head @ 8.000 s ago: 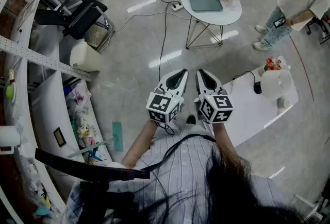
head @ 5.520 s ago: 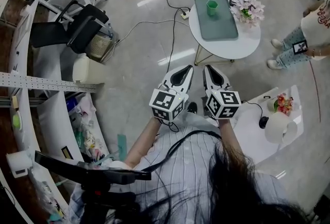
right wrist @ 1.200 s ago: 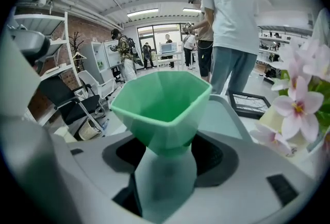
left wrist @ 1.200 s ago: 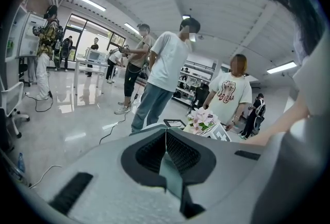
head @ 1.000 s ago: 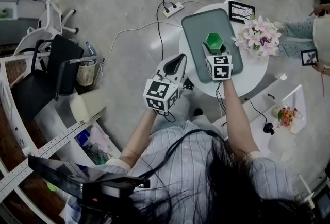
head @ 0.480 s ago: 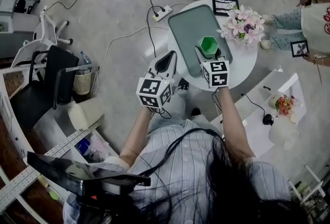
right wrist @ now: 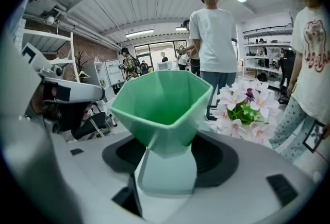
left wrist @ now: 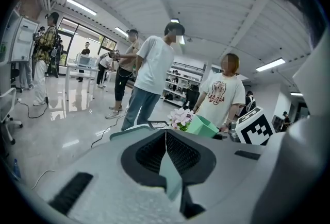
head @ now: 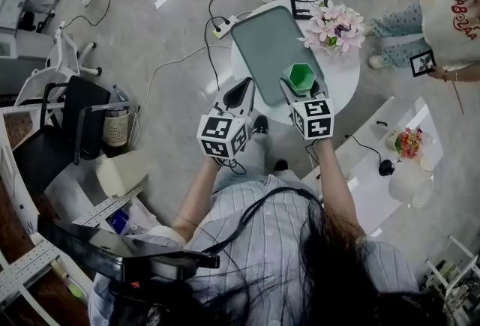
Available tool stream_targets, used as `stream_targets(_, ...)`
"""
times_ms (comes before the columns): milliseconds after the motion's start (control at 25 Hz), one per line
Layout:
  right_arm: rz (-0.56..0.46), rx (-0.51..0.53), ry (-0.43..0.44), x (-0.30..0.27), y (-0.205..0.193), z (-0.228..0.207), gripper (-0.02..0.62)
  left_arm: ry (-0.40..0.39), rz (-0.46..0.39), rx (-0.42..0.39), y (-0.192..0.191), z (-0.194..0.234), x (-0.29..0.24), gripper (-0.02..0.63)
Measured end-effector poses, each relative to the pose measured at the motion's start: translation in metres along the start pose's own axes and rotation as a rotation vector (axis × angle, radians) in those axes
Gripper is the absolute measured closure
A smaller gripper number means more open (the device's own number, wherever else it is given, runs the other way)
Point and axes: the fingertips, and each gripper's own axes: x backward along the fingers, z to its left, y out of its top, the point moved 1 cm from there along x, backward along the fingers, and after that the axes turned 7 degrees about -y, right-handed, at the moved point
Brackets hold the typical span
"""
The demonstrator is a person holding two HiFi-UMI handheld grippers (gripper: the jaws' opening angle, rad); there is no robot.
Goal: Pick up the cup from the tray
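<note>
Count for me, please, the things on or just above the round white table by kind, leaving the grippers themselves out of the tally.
Green tray: 1
Green cup, held in the right gripper: 1
Bunch of flowers: 1
Framed picture: 1
Total: 4
</note>
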Motion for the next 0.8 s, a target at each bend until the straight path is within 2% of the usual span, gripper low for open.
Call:
stream_targets(440, -0.023, -0.019, 0.002, 0.069, -0.01, 0.002, 0.307, -0.064, -0.006, -0.048, -0.007, -0.06, 0.003, 0.591)
stream_targets(800, -0.018, -0.013, 0.027, 0.126, -0.04, 0.008, 0.308, -0.078, -0.018, -0.071, -0.025, -0.117, 0.02, 0.591)
